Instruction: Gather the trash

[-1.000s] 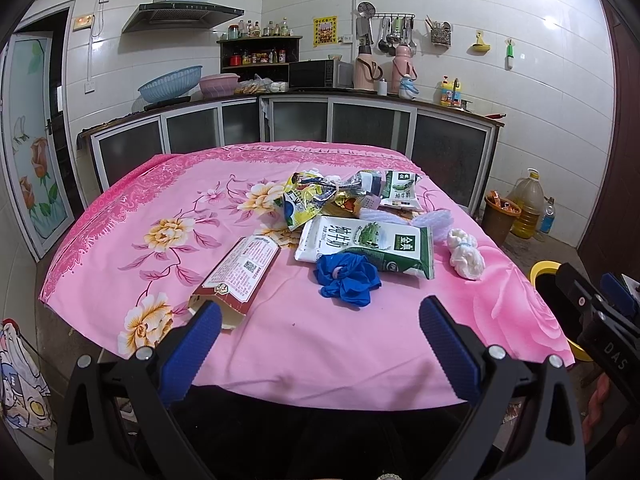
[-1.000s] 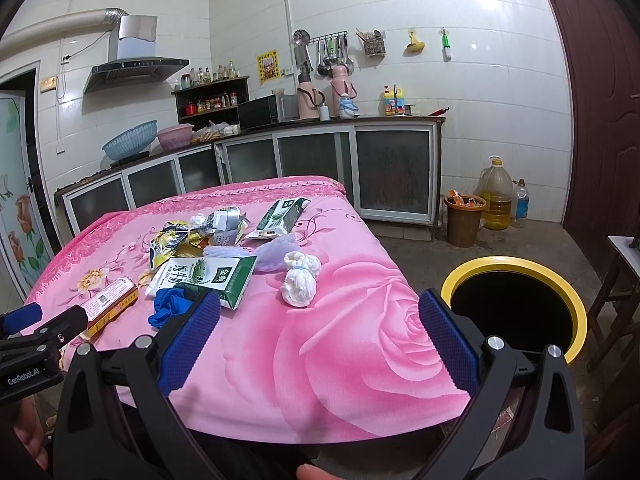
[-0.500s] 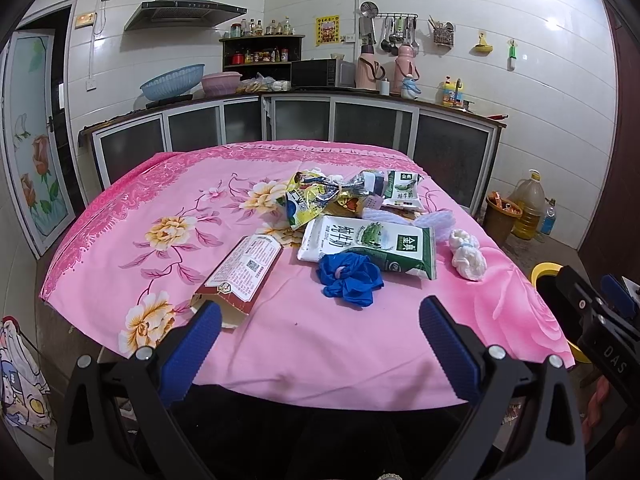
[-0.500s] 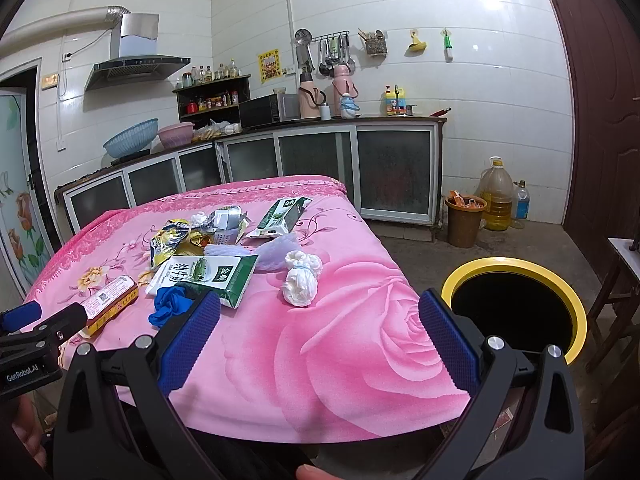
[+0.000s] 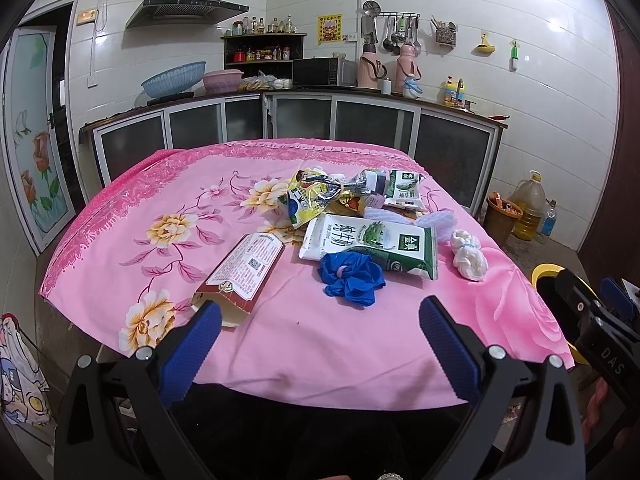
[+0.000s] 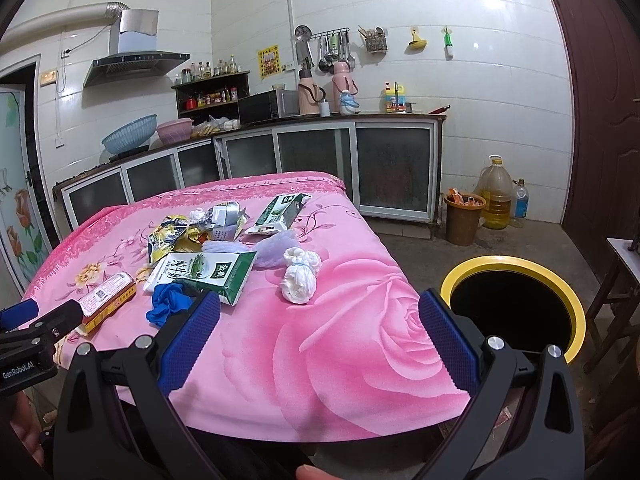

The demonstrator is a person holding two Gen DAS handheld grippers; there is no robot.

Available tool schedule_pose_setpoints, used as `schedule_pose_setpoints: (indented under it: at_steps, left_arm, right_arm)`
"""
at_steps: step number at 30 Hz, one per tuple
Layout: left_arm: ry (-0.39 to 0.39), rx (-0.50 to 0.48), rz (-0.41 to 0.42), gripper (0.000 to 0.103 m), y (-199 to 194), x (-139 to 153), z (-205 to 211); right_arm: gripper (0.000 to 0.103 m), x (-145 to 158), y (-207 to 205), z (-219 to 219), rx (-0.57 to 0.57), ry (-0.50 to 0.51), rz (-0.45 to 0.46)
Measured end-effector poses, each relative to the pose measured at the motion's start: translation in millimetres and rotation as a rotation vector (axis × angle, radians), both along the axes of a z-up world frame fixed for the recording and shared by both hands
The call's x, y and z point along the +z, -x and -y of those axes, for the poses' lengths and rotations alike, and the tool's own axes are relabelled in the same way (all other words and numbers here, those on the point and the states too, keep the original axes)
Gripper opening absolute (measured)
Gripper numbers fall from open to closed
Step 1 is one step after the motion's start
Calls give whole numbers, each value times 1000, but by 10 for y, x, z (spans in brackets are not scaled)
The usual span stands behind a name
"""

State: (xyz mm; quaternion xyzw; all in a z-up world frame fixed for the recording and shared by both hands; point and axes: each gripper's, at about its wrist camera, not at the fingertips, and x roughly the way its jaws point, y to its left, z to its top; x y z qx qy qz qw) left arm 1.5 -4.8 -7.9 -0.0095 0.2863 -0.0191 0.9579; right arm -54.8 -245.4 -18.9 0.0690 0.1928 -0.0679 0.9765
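Left hand-held gripper [image 5: 320,336] hangs at the near edge of the counter [image 5: 304,344], fingers spread wide, nothing between them; right hand-held gripper [image 6: 320,328] likewise released and empty, held off the counter's near right corner. Counter wears a pink floral cloth. Just beyond the left gripper's left fingertip lies a red-and-white carton [image 5: 240,272], open end toward the gripper. Ahead of the left gripper, slightly right of centre, a crumpled blue glove [image 5: 352,278] sits touching the near edge of a green-and-white milk pouch [image 5: 372,244]. Right of that pouch, apart from it, a knotted white wad [image 5: 468,254]; in the right wrist view this wad [image 6: 300,276] lies straight ahead between the fingers. Past the pouch, a pale lilac bag [image 5: 434,220], a crumpled yellow wrapper [image 5: 310,200], silver foil scraps, and a second, smaller green milk pouch [image 5: 404,192], all heaped together near the counter's middle. Off the right gripper's right finger, on the floor beside the counter, a black bin with a yellow rim [image 6: 516,280], mouth open. Farther right against the cabinets, a brown waste basket [image 6: 464,218] and an oil jug [image 6: 496,192].
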Motion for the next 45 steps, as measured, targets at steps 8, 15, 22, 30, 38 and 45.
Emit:
schedule_pose_setpoints:
  at_steps: [8,15,22,30,38,45]
  left_arm:
    - [56,-1,-16,96,-3,-11,-85]
    - [211,-87,-38,96,3,-95,-210]
    - [341,-147,-74,95,-173,-264,-312]
    - [38,-187,-39,96,-600,-58,-469]
    - [-64,-217,-141,96,-1078,-110,-636]
    - [-78,-200,-233,96,-1454,-326,-664]
  right_arm:
    - [95,67,-15,33,-1,9,8]
    - [95,177,-102,325,130,-27,59]
    - [95,-9,-547,435,228,30,-123]
    - [95,-107,-966,309,309,-8,-215]
    - [95,-148,-1415,284,366,-107,-245]
    - [95,-276,-1834,215,326,-92,-326]
